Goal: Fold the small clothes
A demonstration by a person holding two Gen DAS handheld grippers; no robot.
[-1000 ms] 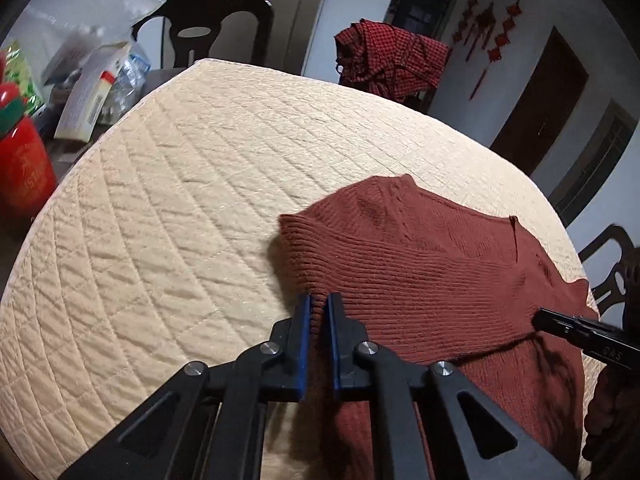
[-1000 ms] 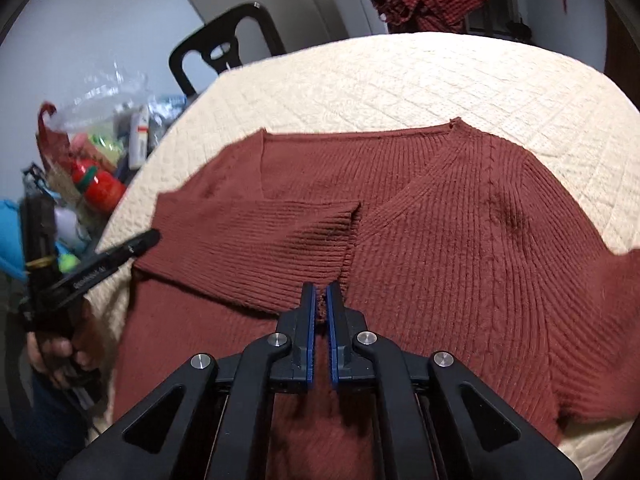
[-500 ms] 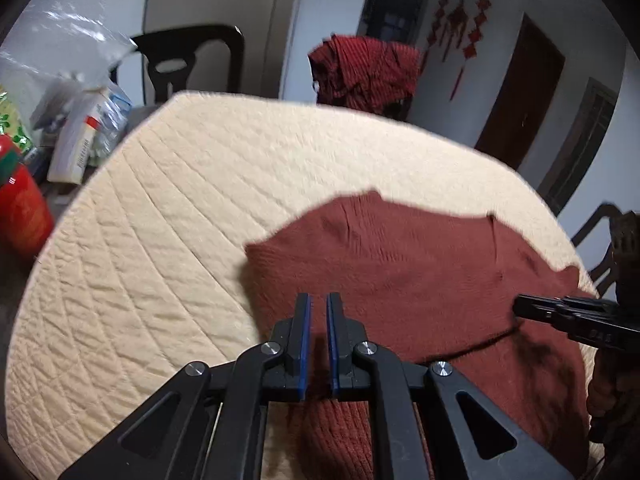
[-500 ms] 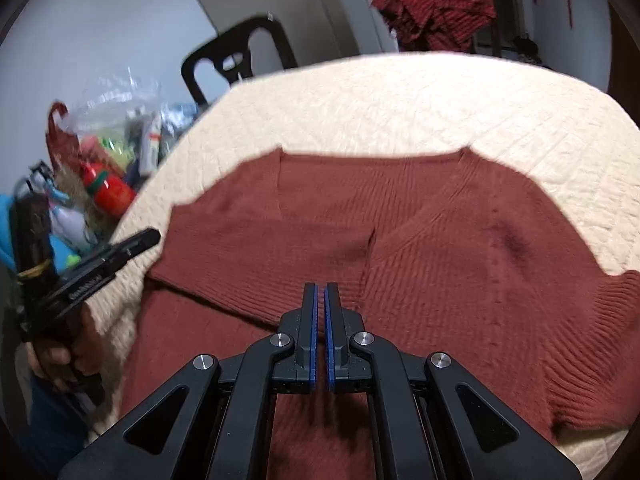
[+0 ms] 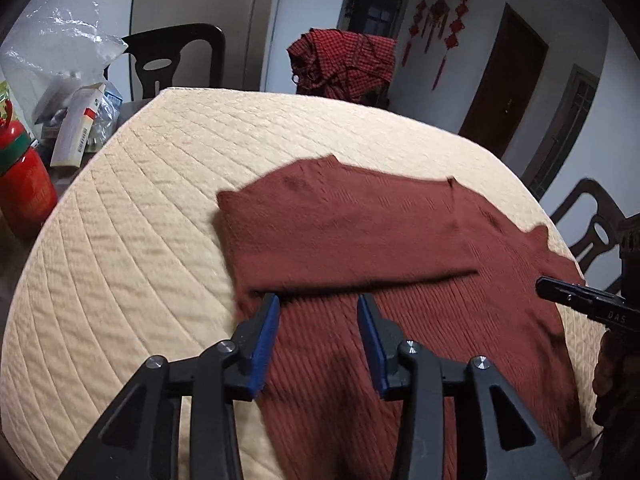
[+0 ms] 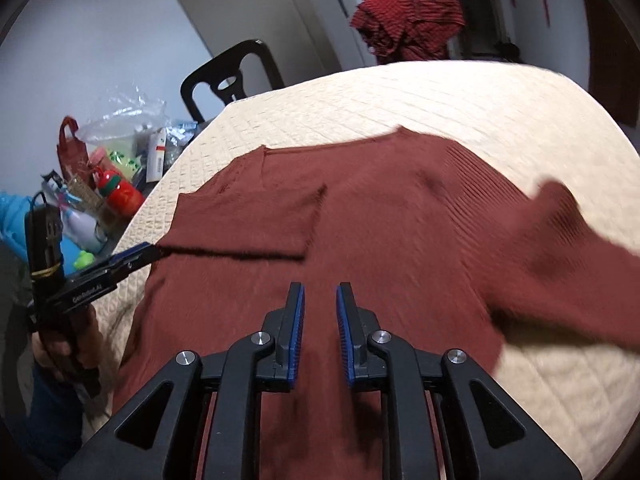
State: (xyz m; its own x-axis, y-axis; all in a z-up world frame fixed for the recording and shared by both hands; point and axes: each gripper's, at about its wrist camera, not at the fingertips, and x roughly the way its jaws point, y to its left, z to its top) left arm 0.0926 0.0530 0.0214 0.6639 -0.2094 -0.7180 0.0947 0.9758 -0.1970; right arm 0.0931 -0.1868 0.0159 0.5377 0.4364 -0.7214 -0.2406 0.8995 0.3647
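Item 1, clutter to the far left of both tools: a red bottle (image 5: 24,192), cartons and a clear plastic bag (image 5: 52,60), off the pad's edge; no part in the fold. A black chair (image 5: 176,60) stands behind.

Item 2, quilted cream table cover (image 5: 132,240): the work surface, bare to the left of the left tool, giving the garment a flat bed.

Item 3, left gripper (image 5: 317,340): jaws apart and opening, nothing between the blue pads; knit lies under them, not clamped. It hangs just short of the folded sleeve's near edge, judged a release after laying that sleeve down.

Item 4, rust-red knit sweater (image 5: 400,312): spread flat on the cover, directly ahead of and beneath both tools, neckline at the far side. Its left sleeve (image 6: 248,224) is laid across the chest, cuff ending near the V-neck, so the body narrows for later folds.

Item 5, right gripper (image 6: 320,320): jaws slightly apart and opening, empty; fabric below, not pinched. It sits over the sweater's mid-body.

Item 6, right sleeve (image 6: 560,248): to the right of the right tool, unfolded, stretched outward, blurred; judged next to be folded in.

Item 7, checked red cloth (image 6: 408,20): heaped on a chair beyond the table, far ahead.
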